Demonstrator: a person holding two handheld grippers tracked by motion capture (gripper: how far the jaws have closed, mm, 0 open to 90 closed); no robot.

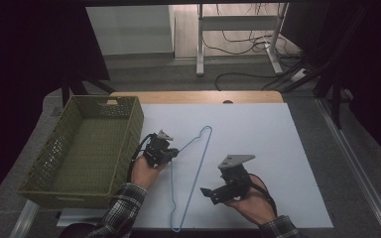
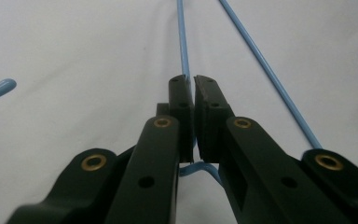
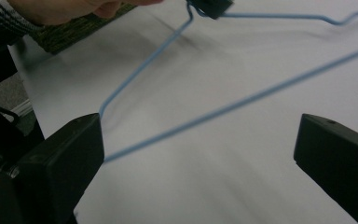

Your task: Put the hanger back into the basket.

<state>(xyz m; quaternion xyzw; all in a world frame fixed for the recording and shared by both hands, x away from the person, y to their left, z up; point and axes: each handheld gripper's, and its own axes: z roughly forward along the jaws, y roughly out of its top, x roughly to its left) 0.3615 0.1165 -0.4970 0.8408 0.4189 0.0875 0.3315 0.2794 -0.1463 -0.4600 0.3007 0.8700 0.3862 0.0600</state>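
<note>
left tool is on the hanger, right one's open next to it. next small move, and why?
Probably bring the right tool in onto the hanger's long wire and close. Its jaws stand wide apart with that wire running between them, ungripped, while the left tool is already clamped on the blue hanger near its neck, on the white mat.

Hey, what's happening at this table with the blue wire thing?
A person is working with a two-jaw gripper in each hand. The left gripper has its jaws closed on a blue wire hanger lying on the white table. The right gripper is open beside the hanger's long side, gripping nothing. A green basket sits at the left, apparently empty.
</note>
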